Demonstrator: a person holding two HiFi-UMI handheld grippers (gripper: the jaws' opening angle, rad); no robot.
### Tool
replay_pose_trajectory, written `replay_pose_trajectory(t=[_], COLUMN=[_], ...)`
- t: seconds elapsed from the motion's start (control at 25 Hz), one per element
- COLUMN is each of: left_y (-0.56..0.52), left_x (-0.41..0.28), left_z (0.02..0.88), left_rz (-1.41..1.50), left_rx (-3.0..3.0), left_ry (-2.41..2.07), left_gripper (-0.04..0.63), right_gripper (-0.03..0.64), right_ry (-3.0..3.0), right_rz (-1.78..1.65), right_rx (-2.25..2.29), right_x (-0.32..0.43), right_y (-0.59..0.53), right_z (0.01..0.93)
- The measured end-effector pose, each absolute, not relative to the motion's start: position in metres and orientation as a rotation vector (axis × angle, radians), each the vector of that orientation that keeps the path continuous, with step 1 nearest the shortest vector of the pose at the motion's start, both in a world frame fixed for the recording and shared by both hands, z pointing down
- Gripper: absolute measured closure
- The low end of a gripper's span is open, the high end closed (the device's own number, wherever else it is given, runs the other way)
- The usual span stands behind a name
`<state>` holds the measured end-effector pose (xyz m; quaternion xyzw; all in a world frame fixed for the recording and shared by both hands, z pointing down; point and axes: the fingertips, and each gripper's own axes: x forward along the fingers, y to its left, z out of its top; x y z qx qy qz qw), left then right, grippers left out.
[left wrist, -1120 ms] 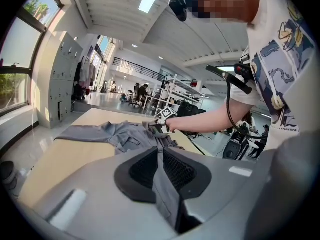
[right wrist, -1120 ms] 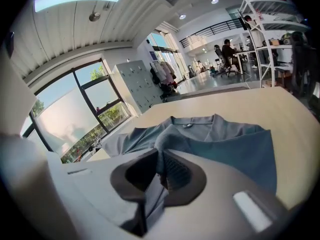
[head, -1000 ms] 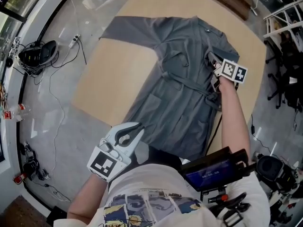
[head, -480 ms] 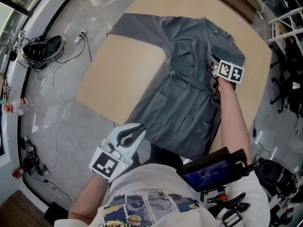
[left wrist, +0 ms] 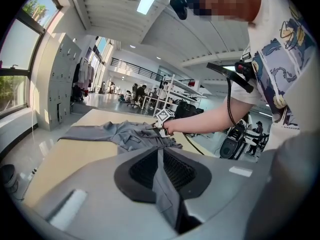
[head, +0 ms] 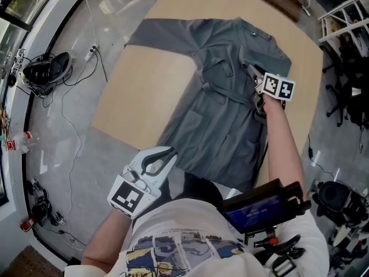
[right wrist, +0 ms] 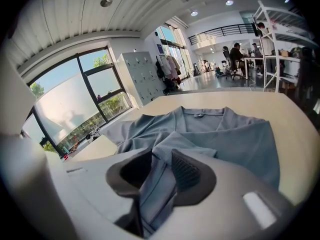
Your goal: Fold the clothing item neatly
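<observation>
A grey garment (head: pixel 225 103) lies spread out on the light wooden tabletop (head: pixel 144 91), with the collar at the far side and one long sleeve (head: pixel 164 30) stretched out to the left. Its lower hem reaches the near edge of the tabletop, just in front of the person. The left tool (head: pixel 163 157) is at this near edge, at the left corner of the hem. In the left gripper view the jaws of this tool (left wrist: pixel 161 169) are pressed almost together, and a thin fold of the grey cloth (left wrist: pixel 125 134) is pinched between them and runs forward from the pads to the rest of the garment. The right tool (head: pixel 255 74) is on the right side of the garment, about at the waist (where a belt of the same cloth crosses the front), and it points to the far left. In the right gripper view the jaws of this tool (right wrist: pixel 160 176) are opening. A strip of the cloth (right wrist: pixel 225 134) lies between the two ribbed pads, with a dark gap beside the left pad, so the pads do not press on it. Beyond the jaws the collar and the shoulders lie flat.
</observation>
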<state>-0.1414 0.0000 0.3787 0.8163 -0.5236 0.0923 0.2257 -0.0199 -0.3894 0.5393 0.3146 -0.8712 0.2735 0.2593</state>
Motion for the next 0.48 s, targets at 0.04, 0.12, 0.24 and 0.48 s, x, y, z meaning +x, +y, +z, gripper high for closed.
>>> replay_pose_trajectory(t=[0.04,0.12,0.24,0.48], left_y=[-0.001,-0.002,-0.004,-0.013], left_x=[-0.143,-0.146,-0.156,-0.188], left_z=[0.378,0.376,0.374,0.376], left_rz=[0.255,0.259,0.269,0.298], left_rx=[2.266,2.292,2.358,2.466], left_ry=[-1.433,-1.411,-1.389,-1.375], left_gripper=[0.554,0.554,0.554,0.547], right_gripper=[0.505,0.505,0.505,0.505], right_ry=[-2.363,-2.364,-2.368,-2.395], right_rz=[0.728,0.712,0.697,0.657], right_rx=[0.857,0.864,0.871,0.854], right_x=[-0.018,-0.016,-0.013,-0.018], right_y=[-0.384,-0.369,-0.341,-0.267], right_z=[0.535,0.526,0.511,0.477])
